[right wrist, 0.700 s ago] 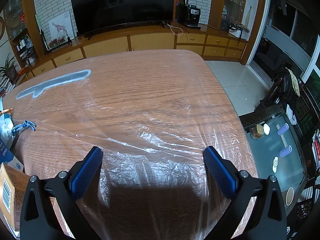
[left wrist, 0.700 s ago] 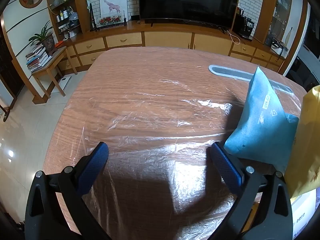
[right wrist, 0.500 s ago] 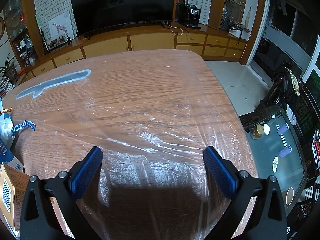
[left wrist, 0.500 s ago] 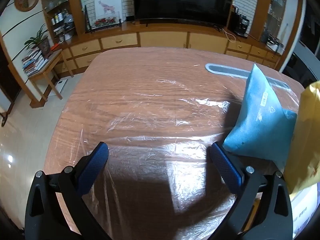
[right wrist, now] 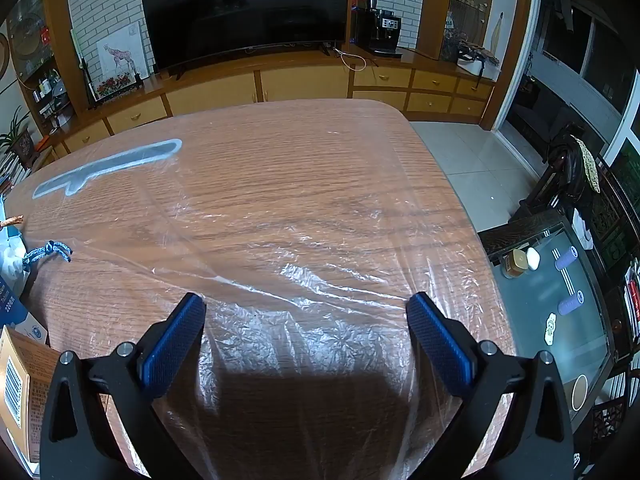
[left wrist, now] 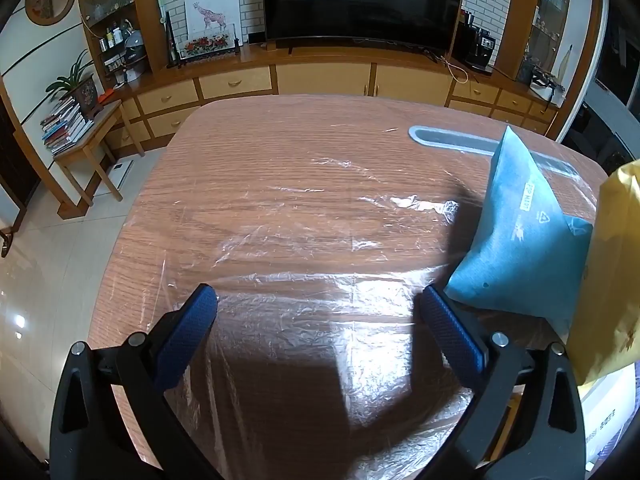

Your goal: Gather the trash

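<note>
- Left gripper (left wrist: 318, 300) is spread wide, blue pads well apart, nothing between them, tilted down over the table.
- Under it lies the clear plastic sheet (left wrist: 304, 240), crinkled and glossy, spread flat across the wooden table (left wrist: 248, 136).
- Just beside the left gripper's right finger sits the blue pouch (left wrist: 520, 240), puffed up and standing on the tabletop; finger and pouch look close, and I cannot tell whether they touch.
- Right of the pouch, at the picture's edge, a yellow bag (left wrist: 608, 272) overlaps its corner.
- Behind the pouch, a grey elongated mark (left wrist: 452, 140) shows on the tabletop under the sheet.
- Right gripper (right wrist: 306, 308) is released too, jaws at full spread, empty, also angled down at the sheet.
- From that side the sheet drapes over the table's near and right edges.
- Over at the left edge of the right wrist view: a blue braided cord (right wrist: 48, 252) resting on the wood, a white wad (right wrist: 10, 260) beside it, and a brown cardboard box (right wrist: 24, 392) with a barcode label at the lower corner.
- Farther out, a cabinet run (right wrist: 300, 80) carries a dark television (right wrist: 244, 8) and a coffee machine (right wrist: 382, 30).
- A glass side table (right wrist: 560, 320) stands to the right of the big table, well apart.
</note>
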{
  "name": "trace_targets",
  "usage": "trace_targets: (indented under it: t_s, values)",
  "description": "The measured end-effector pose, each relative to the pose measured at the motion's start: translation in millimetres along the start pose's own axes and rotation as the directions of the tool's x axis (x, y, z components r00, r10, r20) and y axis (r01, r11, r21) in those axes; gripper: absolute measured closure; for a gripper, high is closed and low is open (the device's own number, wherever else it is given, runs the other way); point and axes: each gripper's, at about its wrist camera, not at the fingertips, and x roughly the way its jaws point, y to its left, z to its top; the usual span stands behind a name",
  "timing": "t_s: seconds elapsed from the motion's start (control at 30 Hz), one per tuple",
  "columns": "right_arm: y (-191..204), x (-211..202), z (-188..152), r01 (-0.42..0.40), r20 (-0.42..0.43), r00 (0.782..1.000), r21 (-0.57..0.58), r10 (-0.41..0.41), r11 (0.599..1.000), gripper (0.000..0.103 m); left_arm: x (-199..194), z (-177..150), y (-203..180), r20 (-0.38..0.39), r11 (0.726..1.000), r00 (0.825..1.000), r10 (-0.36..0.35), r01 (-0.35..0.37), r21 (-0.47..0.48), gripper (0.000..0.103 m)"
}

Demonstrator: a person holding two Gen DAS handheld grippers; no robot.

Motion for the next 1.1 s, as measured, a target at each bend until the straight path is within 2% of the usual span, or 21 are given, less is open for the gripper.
trace_targets:
  t_s: [1.1]
  values:
    - [-0.2, -0.6, 0.0, 0.000, 0.000, 1.000, 0.000, 0.000, 1.000, 0.004, -0.6, -0.2, 1.4, 0.000, 1.000, 1.000, -0.001, 0.001, 0.001, 0.001]
